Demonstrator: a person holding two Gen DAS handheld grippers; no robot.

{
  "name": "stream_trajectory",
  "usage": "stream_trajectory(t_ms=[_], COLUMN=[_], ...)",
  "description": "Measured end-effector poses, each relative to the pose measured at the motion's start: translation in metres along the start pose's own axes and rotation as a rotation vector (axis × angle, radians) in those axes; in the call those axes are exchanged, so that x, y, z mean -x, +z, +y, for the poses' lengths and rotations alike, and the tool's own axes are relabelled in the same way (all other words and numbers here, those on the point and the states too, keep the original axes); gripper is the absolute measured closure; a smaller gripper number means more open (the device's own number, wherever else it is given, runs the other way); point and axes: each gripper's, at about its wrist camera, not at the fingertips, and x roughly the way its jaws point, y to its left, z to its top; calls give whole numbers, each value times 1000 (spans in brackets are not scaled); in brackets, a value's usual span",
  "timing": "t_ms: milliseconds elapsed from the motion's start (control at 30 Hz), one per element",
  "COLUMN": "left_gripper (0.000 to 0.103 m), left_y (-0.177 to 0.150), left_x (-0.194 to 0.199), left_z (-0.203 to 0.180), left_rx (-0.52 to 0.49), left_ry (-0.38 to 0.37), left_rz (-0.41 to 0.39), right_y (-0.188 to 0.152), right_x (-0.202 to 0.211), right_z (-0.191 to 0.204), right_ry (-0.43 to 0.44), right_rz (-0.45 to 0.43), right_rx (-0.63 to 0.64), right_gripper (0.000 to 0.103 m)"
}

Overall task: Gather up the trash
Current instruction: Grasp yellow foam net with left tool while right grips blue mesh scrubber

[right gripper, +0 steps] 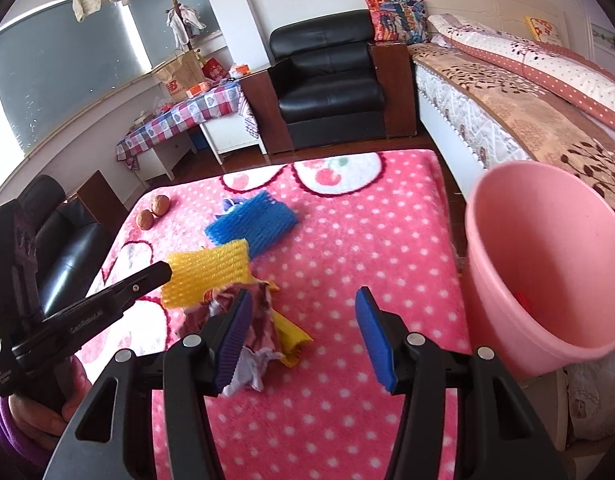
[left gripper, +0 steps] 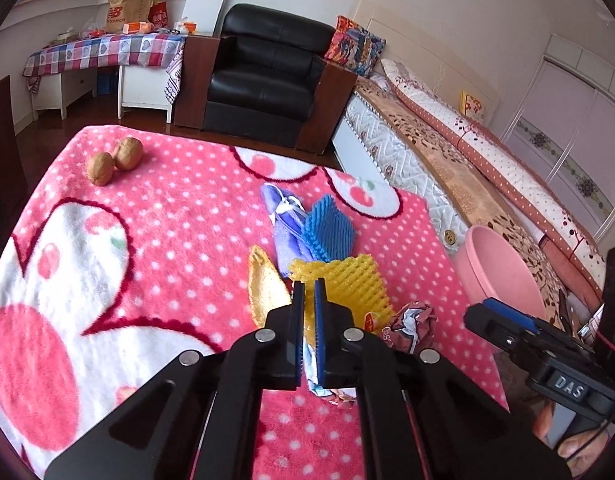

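Pink dotted blanket (left gripper: pixel 167 220) lies under both; left claw (left gripper: pixel 308 292) together, its catch hidden; right claw (right gripper: pixel 303 304) apart beside crumpled wrapper (right gripper: pixel 259 320).

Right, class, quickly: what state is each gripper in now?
Left gripper: fingers closed at the yellow foam net; whether it is gripped cannot be told.
Right gripper: open, holding nothing.

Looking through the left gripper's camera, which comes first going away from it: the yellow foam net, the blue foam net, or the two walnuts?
1. Yellow foam net, right at the left gripper tips.
2. Blue foam net, just beyond, slightly right.
3. Two walnuts, far off at the blanket's upper left.
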Motion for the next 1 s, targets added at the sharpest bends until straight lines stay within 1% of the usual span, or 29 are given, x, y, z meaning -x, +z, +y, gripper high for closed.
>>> stream_trajectory(t_ms=[167, 333, 400, 500, 700, 833, 900, 967, 1000], left_gripper=[99, 100, 100, 99, 99, 99, 99, 100, 99], left_y=[8, 15, 15, 16, 13, 13, 12, 13, 13], left_x=[24, 46, 51, 54, 55, 57, 57, 57, 58], left_z=[17, 36, 44, 55, 70, 73, 72, 71, 71], left_rx=[27, 47, 61, 82, 111, 113, 111, 108, 107], left_ry=[19, 66, 86, 96, 91, 83, 78, 73, 71], left_rz=[-66, -130, -148, -145, -138, -141, -143, -145, -146], right_y=[17, 32, 36, 41, 47, 48, 47, 46, 45], right_x=[-18, -42, -53, -74, -109, -118, -119, -118, -116], right_z=[23, 53, 64, 77, 94, 95, 92, 87, 84], right_ry=[48, 76, 67, 51, -7, -33, -52, -49, -44], right_rz=[17, 37, 51, 85, 125, 127, 125, 134, 132], right_rx=[21, 60, 76, 88, 108, 103, 106, 87, 79], right_gripper=[50, 50, 50, 50, 50, 51, 64, 81, 86])
